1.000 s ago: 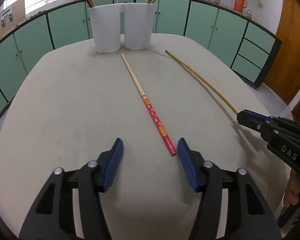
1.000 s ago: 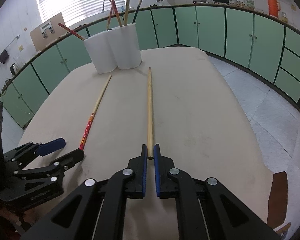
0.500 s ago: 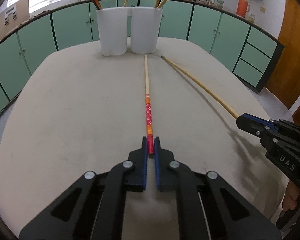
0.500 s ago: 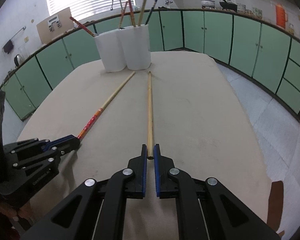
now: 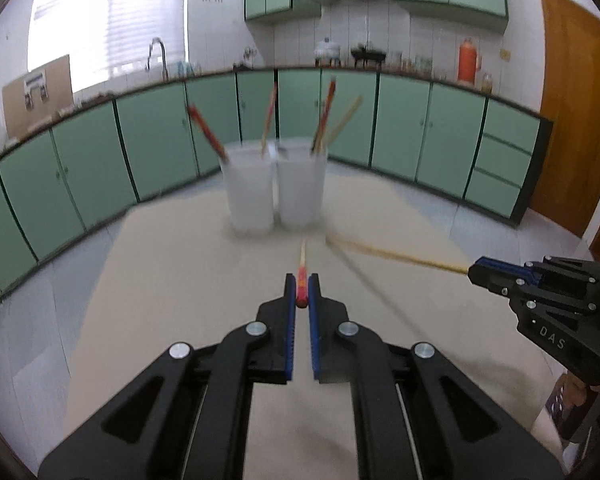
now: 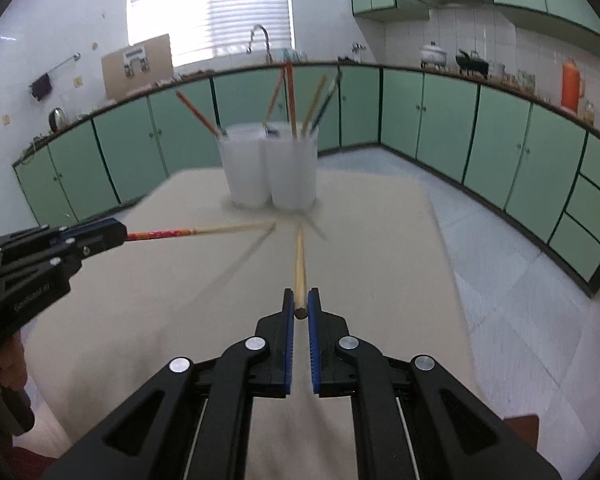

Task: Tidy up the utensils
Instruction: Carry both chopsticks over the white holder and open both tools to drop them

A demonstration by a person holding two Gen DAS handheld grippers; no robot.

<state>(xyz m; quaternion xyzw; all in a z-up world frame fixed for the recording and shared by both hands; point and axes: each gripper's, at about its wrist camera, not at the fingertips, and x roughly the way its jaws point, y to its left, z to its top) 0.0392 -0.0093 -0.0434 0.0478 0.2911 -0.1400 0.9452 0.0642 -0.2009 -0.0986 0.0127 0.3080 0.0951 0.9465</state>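
My left gripper [image 5: 301,286] is shut on the red end of a red-patterned chopstick [image 5: 301,294] and holds it above the table, pointing at two white cups [image 5: 276,190]. It also shows in the right wrist view [image 6: 100,234] with its chopstick [image 6: 180,233]. My right gripper [image 6: 299,300] is shut on the end of a plain wooden chopstick [image 6: 299,268], lifted and pointing at the cups [image 6: 270,168]. It shows in the left wrist view [image 5: 476,271] with its chopstick [image 5: 400,257]. Both cups hold several chopsticks.
The beige table [image 5: 160,280] extends under both grippers, its far edge just behind the cups. Green cabinets [image 6: 460,128] run around the room, with tiled floor [image 6: 520,280] to the right of the table.
The left gripper closed on the red chopstick a second ago. Both grippers have since lifted their chopsticks off the table and tilted up, level with the cups.
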